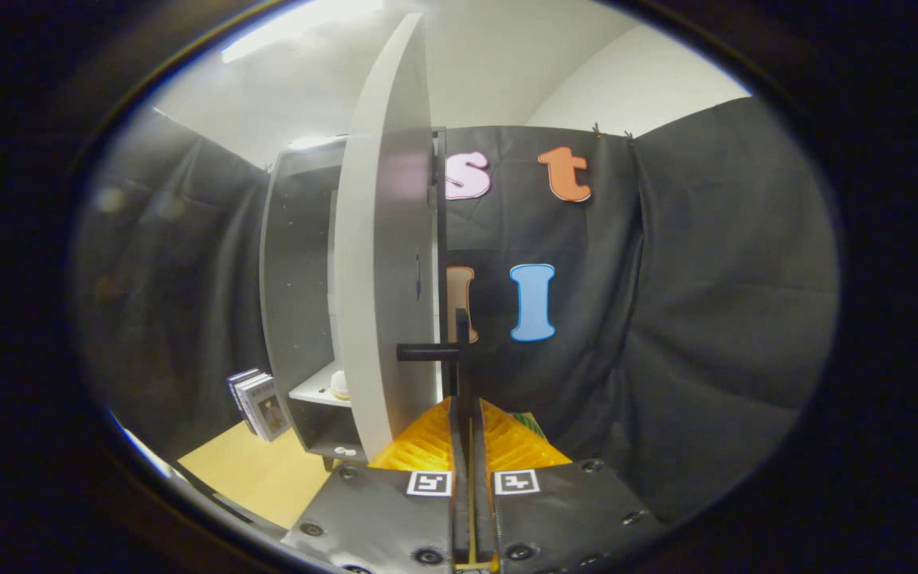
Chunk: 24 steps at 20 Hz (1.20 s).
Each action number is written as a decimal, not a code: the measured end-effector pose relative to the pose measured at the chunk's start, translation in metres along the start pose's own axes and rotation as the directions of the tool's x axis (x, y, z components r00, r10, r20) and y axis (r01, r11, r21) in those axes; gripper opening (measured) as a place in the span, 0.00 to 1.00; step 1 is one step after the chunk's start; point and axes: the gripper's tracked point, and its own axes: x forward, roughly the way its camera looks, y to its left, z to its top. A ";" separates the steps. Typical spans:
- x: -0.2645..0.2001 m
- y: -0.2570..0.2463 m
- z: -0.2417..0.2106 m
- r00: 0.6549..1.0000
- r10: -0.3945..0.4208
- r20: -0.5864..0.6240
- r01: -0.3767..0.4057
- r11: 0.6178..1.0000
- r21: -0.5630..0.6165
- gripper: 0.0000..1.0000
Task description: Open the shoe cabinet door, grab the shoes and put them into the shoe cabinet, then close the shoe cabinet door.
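Note:
The shoe cabinet point(300, 263) stands just ahead and to the left, dark-walled with a white shelf point(317, 391) inside. Its pale door point(383, 263) is swung open and faces me almost edge-on. A black handle point(429, 351) sticks out of the door to the right and ends in a thin upright bar. My gripper point(465, 405) is shut on that bar, which runs down between the two fingers. On the shelf lies a small pale object point(339, 385), too small to tell what it is.
Several books point(256, 402) lean against the cabinet's left side on a yellow floor point(260, 474). Black cloth walls close in behind and to the right. A striped, greenish item point(529, 422) peeks out just beyond the right finger.

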 end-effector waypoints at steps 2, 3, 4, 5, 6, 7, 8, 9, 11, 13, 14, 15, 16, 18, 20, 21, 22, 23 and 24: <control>0.001 -0.002 0.000 1.000 0.012 -0.001 -0.012 1.000 0.002 0.06; -0.001 -0.003 -0.001 1.000 0.013 0.000 -0.013 1.000 -0.001 0.06; -0.005 -0.003 -0.002 1.000 0.012 0.001 -0.012 1.000 -0.007 0.07; -0.007 -0.004 -0.003 1.000 0.009 0.001 -0.009 1.000 -0.013 0.07; -0.011 -0.006 -0.002 1.000 0.003 0.003 -0.003 1.000 -0.014 0.07; -0.017 -0.008 0.002 1.000 -0.002 0.013 0.002 1.000 -0.012 0.07; -0.022 -0.009 0.004 1.000 -0.007 0.017 0.008 1.000 -0.010 0.09; -0.028 -0.010 0.005 1.000 -0.017 0.019 0.017 1.000 -0.006 0.09; -0.042 -0.008 0.002 0.999 -0.044 0.010 0.044 0.999 0.000 0.09; -0.059 -0.001 0.000 0.998 -0.070 0.012 0.070 0.998 0.000 0.09; -0.066 0.006 0.000 0.997 -0.076 0.018 0.076 0.997 -0.006 0.08; -0.071 0.015 -0.002 0.997 -0.077 0.022 0.077 0.997 -0.012 0.08; -0.076 0.030 -0.006 0.997 -0.071 0.021 0.071 0.997 -0.018 0.08; -0.076 0.051 -0.013 0.998 -0.054 0.016 0.055 0.998 -0.023 0.08; -0.069 0.079 -0.025 1.000 -0.026 0.002 0.026 1.000 -0.012 0.08; -0.064 0.093 -0.031 1.000 -0.010 -0.007 0.010 1.000 0.003 0.08; -0.059 0.107 -0.039 1.000 0.000 -0.021 0.000 1.000 0.018 0.08; -0.053 0.122 -0.052 0.999 0.019 -0.041 -0.018 1.000 0.025 0.08; -0.047 0.133 -0.064 0.998 0.021 -0.058 -0.020 0.999 0.027 0.11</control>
